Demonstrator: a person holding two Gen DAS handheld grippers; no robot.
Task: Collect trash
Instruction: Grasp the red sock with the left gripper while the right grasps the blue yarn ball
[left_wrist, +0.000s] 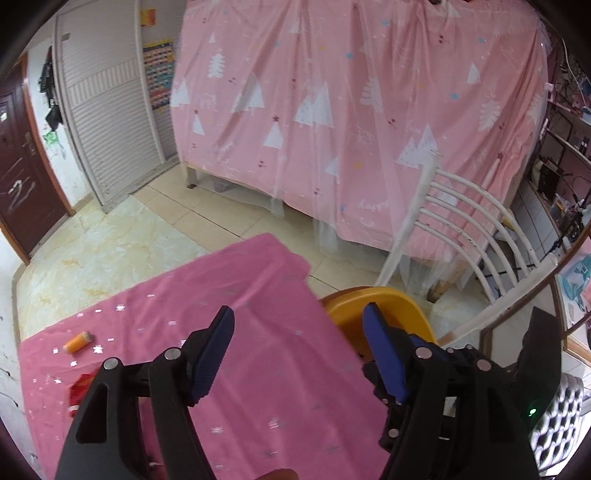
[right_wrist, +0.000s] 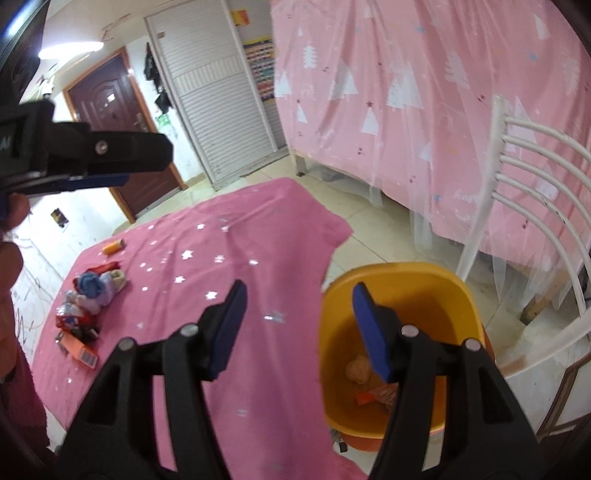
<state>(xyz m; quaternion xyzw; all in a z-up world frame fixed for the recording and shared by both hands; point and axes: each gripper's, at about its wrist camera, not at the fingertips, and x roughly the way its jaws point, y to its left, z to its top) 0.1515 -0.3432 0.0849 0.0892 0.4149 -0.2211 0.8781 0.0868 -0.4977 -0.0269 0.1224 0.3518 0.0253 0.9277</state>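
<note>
We hold a hand-held gripper in each hand above a surface (right_wrist: 258, 258) draped in a pink, star-dotted cloth. Our right hand-held gripper (right_wrist: 299, 328) has its blue fingers spread apart and holds nothing; it hangs over the near edge of the surface, beside a yellow bin (right_wrist: 458, 291) that already contains a crumpled wad and a wrapper. Our left hand-held gripper (left_wrist: 299, 347) is likewise spread wide and holding nothing. The remaining trash sits at the far left of the surface: an orange tube (right_wrist: 113, 246), a heap of wrappers and bits of cloth (right_wrist: 92, 295), and an orange carton (right_wrist: 83, 350). We judge the loose cloth the main risk: closing fingers could snag it and drag the heap, or the tube could roll off the edge.
</note>
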